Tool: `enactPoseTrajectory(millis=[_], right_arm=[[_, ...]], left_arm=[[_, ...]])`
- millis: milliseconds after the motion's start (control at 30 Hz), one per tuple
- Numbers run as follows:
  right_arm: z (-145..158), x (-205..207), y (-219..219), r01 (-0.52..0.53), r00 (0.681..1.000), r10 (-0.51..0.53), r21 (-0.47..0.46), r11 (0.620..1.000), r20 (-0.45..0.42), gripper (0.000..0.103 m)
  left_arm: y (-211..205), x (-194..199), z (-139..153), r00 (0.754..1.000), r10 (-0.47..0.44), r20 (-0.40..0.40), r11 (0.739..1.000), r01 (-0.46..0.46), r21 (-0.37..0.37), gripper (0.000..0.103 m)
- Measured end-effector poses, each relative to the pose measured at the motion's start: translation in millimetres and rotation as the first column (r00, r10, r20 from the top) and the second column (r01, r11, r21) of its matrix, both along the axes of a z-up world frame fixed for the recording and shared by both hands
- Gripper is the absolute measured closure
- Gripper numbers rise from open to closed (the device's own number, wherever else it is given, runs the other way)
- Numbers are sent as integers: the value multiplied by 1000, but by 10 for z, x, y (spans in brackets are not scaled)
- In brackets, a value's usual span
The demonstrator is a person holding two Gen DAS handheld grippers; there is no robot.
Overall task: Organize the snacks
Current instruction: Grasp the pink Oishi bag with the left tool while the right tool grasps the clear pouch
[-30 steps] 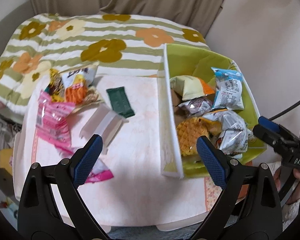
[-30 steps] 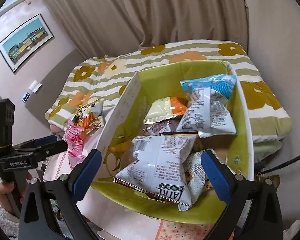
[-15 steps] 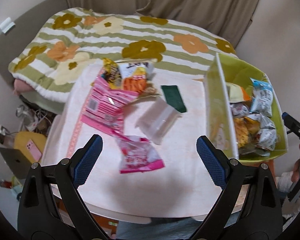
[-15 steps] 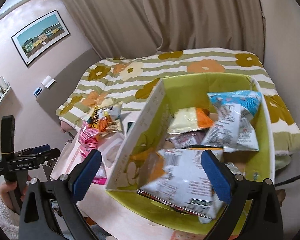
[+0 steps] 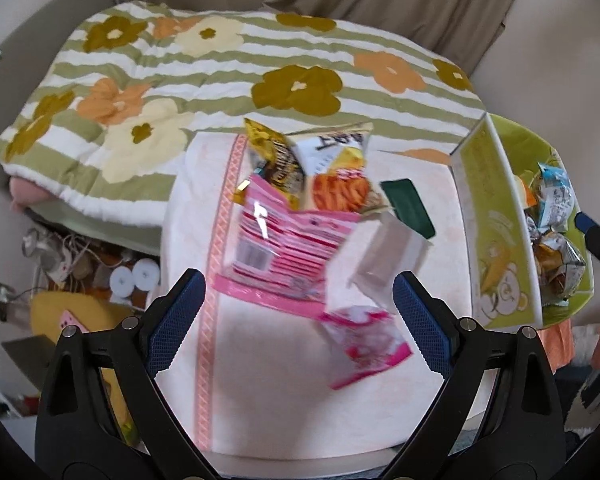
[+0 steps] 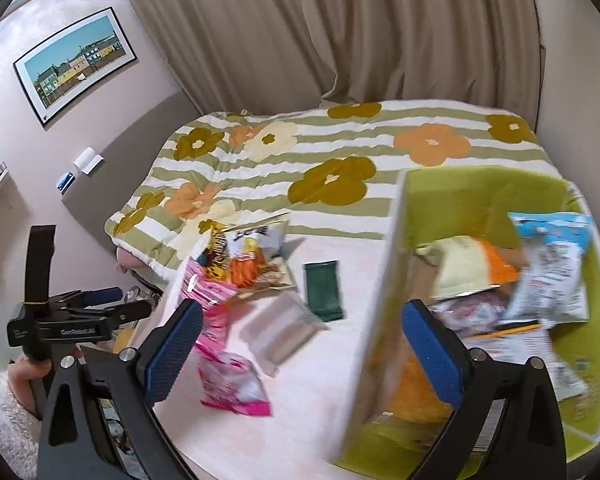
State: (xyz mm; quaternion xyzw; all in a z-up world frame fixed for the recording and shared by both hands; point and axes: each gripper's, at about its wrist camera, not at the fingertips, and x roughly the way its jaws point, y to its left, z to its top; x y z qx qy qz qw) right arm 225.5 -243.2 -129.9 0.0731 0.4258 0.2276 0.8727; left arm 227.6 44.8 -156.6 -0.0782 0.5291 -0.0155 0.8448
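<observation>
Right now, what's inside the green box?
The green box holds snack bags: a blue-white bag, a cream-orange bag and others. Whatever lies underneath them is covered.

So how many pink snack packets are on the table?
2: a big pink packet under the pile of snacks, and a small pink packet nearer the left gripper. More may hide underneath.

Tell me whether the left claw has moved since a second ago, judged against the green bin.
Yes. The left claw, open and empty, has swung left, away from the green bin, and now frames the pink snack packets.
</observation>
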Motion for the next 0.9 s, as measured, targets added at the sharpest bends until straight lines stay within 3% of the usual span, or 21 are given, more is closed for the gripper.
enactPoseTrajectory(millis=[233,433,600,900], right_arm=[[-244,268,554,75,994,-78,-29,997,-80,4],[-700,406,801,269,939,-285,-104,957,-193,4],[-1000,431,871,359,886,-381,-130,924,-265,4],[-1259,520,886,383,853,-408,-141,913,-324,4]], left_arm=[[258,284,-327,990,-119,-81,992,115,-45,9],[153,450,-727,965,-222,-140,973,211,-93,9],[42,560,-1003,960,-216,-178,976,211,-47,9],[-23,701,-1259,956,-193,-221,981,187,-49,9]])
